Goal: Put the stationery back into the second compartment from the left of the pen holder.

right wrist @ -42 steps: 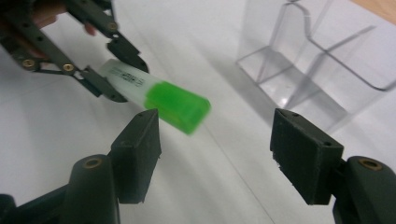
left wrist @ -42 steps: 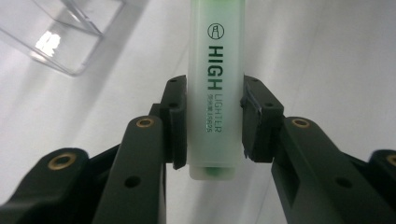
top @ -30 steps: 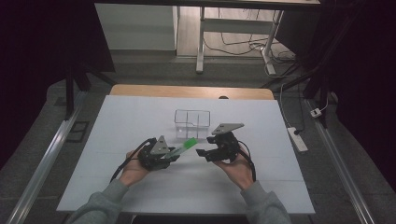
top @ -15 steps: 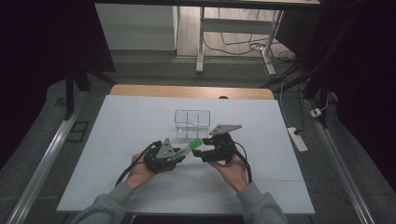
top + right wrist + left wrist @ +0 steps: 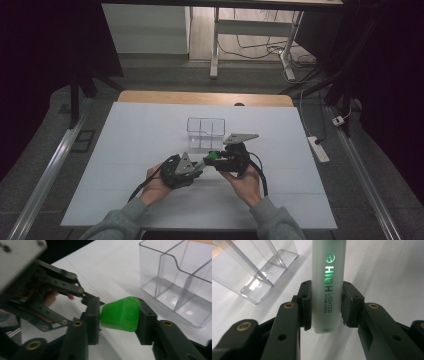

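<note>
A: Where's your left gripper [image 5: 325, 307] right now?

B: Low over the table [image 5: 140, 130], near its front edge, in your left hand [image 5: 155, 186]. Its jaws are clamped on the pale barrel of the highlighter [image 5: 327, 285], one pad on each side, close to the butt end. The print on the barrel reads "HIGH LIGHTER".

A: And your right gripper [image 5: 120, 315]?

B: Just beside the left one, in your right hand [image 5: 246, 184], the two meeting nose to nose. Its jaws are closed narrow on the green cap [image 5: 121, 313], which sits squarely between the pads.

A: So where does the pen sit overall?

B: Held off the sheet between your two grippers, barrel in the left, cap in the right. In the high view the green end [image 5: 214, 155] shows in the small gap between them. I cannot tell whether the cap is seated on the barrel or has come free.

A: What's nearby?

B: A clear plastic box [image 5: 205, 132] with dividers stands on the table just beyond the grippers, apart from both. In the right gripper view its compartments [image 5: 180, 282] look bare. A power strip [image 5: 318, 148] lies off the table's right edge
</note>
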Demonstrator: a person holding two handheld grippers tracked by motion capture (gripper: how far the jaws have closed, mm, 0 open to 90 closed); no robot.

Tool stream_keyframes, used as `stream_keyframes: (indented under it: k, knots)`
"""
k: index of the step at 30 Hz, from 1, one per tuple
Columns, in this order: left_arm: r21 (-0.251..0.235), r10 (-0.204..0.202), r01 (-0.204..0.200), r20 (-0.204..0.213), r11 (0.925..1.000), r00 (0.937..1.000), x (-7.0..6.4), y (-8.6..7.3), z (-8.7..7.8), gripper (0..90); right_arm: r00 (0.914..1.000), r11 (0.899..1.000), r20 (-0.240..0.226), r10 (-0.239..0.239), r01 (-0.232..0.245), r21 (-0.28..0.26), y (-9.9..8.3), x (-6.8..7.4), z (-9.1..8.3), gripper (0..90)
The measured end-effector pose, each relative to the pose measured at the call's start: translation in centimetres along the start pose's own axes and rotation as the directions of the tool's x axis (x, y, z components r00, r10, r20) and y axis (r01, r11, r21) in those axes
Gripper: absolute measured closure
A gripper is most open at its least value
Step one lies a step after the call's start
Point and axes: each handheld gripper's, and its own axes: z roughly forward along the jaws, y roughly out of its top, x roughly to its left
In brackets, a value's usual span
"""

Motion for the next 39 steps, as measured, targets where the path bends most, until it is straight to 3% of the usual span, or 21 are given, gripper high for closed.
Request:
stream_keyframes:
  k: [5,7,12,17,21,28,39]
  knots:
    - [0.000,-0.032,0.032,0.003,0.9995,0.9995,0.4,-0.2,0.3,62.2,0.9987,1.000,-0.050,-0.014,0.015,0.007,0.1,0.3,0.1,71.6]
    - [-0.011,-0.047,0.047,0.004,0.9988,0.9989,0.5,-0.3,0.2,61.0,0.9976,0.999,-0.056,-0.040,0.041,0.013,0.1,0.6,0.2,72.8]
    - [-0.028,-0.092,0.092,0.006,0.9953,0.9957,1.0,-0.7,-0.3,50.9,0.9959,0.996,-0.021,-0.088,0.089,0.002,0.2,1.0,-0.1,73.6]
    - [-0.004,-0.128,0.129,0.008,0.9917,0.9917,1.3,-2.0,-1.6,41.7,0.9953,0.995,0.005,-0.097,0.097,-0.031,0.5,0.6,-1.2,73.7]
    - [0.004,-0.171,0.171,0.007,0.9852,0.9852,1.6,-4.0,-3.7,39.2,0.9957,0.994,0.021,-0.091,0.092,-0.053,0.8,0.2,-2.3,73.7]
    - [-0.021,-0.255,0.254,-0.024,0.9668,0.9666,2.6,-6.7,-6.4,37.7,0.9957,0.992,0.046,-0.081,0.085,-0.092,1.5,-0.5,-4.0,73.6]
    - [-0.024,-0.306,0.305,-0.050,0.9520,0.9506,3.3,-9.3,-8.2,35.1,0.9955,0.985,0.074,-0.060,0.071,-0.156,3.2,-1.4,-5.9,73.6]
